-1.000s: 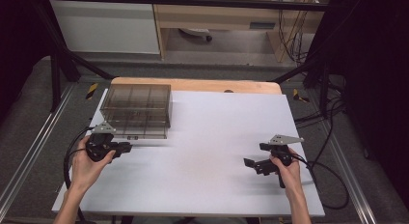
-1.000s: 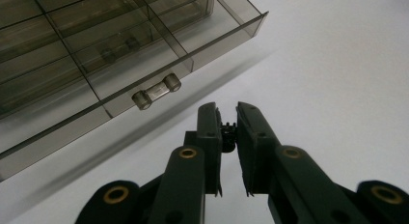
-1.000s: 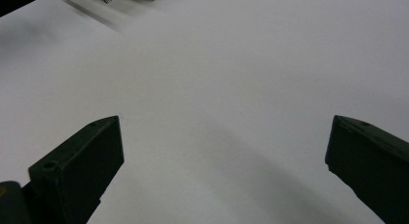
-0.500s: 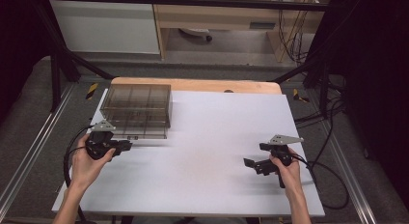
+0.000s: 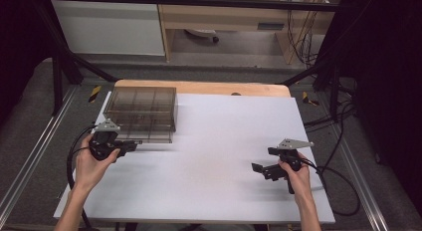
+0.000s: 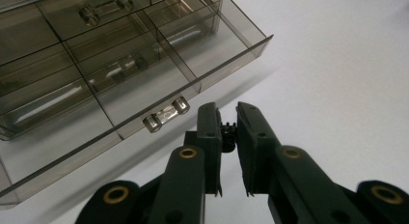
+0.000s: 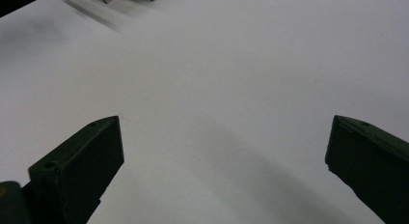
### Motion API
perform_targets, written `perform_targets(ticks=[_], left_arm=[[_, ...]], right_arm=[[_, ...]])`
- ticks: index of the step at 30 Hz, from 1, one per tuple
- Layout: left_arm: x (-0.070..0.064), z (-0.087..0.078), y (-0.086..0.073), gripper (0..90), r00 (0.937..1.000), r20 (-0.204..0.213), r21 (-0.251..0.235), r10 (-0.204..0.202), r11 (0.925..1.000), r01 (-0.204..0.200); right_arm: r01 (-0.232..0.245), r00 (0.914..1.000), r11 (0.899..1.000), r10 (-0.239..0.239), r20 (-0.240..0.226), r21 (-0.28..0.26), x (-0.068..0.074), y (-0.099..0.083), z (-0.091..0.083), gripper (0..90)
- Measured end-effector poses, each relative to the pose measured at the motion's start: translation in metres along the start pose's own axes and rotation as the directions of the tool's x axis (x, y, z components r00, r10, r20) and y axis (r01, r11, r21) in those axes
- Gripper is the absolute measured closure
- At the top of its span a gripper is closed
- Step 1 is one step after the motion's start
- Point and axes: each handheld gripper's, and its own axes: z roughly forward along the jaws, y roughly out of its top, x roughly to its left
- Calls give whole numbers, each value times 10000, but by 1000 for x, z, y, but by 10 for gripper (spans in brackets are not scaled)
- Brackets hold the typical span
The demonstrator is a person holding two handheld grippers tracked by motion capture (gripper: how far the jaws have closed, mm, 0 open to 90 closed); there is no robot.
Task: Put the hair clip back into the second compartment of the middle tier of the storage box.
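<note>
Flanking left gripper (image 6: 226,119): pulled-out drawer (image 6: 144,84)

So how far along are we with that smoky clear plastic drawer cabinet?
Done: the bottom drawer of the smoky transparent plastic drawer cabinet is pulled partway out; its divided compartments look empty. In hand: the left gripper, jaws nearly closed, sits just beside the drawer's clear bar handle without gripping it. The right gripper waits open over the white table. Left: probably pushing the drawer shut or opening it further.

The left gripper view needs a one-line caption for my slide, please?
Left gripper, jaws nearly shut, beside the clear handle of a pulled-out smoky drawer.
</note>
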Motion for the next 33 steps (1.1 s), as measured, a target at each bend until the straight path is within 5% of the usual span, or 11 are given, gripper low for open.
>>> perform_targets(ticks=[33], left_arm=[[10, 8, 21, 794, 9997, -188, -24, -125, 9999, 124]], right_arm=[[3, 10000, 10000, -3, 2, 35, 0, 0, 0, 5]])
